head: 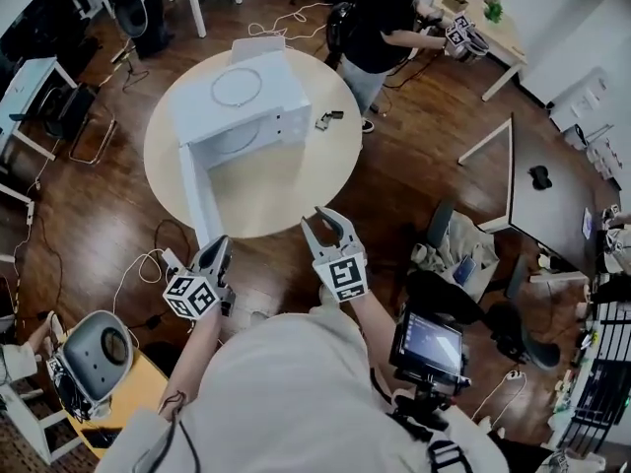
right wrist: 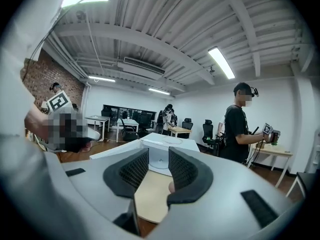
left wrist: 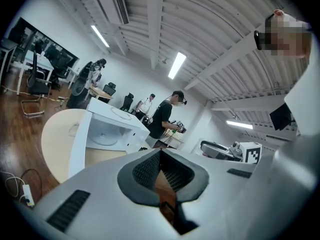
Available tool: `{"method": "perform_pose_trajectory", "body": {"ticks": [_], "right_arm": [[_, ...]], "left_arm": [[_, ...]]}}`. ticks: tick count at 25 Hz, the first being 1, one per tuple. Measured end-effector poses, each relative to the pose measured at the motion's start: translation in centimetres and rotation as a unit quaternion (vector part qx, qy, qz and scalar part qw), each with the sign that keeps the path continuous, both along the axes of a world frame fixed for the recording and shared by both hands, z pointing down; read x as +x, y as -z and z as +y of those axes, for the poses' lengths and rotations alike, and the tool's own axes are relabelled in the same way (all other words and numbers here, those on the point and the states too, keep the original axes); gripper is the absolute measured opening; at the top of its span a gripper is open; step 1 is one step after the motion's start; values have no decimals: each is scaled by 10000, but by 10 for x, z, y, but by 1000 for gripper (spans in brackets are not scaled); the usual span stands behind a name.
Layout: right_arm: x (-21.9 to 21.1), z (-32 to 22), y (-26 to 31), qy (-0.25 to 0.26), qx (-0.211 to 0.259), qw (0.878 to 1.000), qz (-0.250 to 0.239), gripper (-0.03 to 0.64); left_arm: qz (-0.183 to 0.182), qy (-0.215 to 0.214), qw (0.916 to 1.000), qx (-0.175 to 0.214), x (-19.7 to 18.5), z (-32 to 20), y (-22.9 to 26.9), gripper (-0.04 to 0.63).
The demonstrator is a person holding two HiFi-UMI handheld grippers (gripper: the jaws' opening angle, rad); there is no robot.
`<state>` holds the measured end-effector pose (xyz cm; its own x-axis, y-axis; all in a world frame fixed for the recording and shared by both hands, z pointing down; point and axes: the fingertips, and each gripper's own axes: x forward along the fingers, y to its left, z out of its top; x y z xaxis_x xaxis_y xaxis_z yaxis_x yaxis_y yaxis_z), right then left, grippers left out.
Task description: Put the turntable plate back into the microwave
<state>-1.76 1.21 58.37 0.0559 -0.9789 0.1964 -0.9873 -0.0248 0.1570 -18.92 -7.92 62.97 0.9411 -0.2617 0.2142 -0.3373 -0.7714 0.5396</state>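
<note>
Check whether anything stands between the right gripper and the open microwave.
Nothing visible does. Only bare table lies between the right gripper and the microwave, whose door is swung open to the left. The small items right of the microwave lie off that line.

Grey left tongs (head: 219,248), right tongs (head: 325,229) — marker cubes (head: 343,276); pale shirt (head: 286,397).
</note>
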Motion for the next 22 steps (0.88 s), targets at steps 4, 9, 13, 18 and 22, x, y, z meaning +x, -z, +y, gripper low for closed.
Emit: {"method": "perform_pose_trajectory", "body": {"ticks": [4,9,13,18,22], "right_arm": [[-3,0,-1,-24,25,10000,-73,132],[7,13,-13,-210,-26,9992,-352,131],[0,10,-11,-77,34,9980,-628,130],[12,23,2,5,266,9938,-1083,130],[20,47,19,42,415,9913,-1246,130]], "left_arm": [[-49,-152,9998,-101,5,-1,-8,11],[-146,-439,9984,-312,26,6,-18,11],[-156,-345,9984,-426,22,7,-11,12],[30,-787,9944,-709,67,33,-9,12],[198,-1276,9872,-937,106,65,2,12]]}}
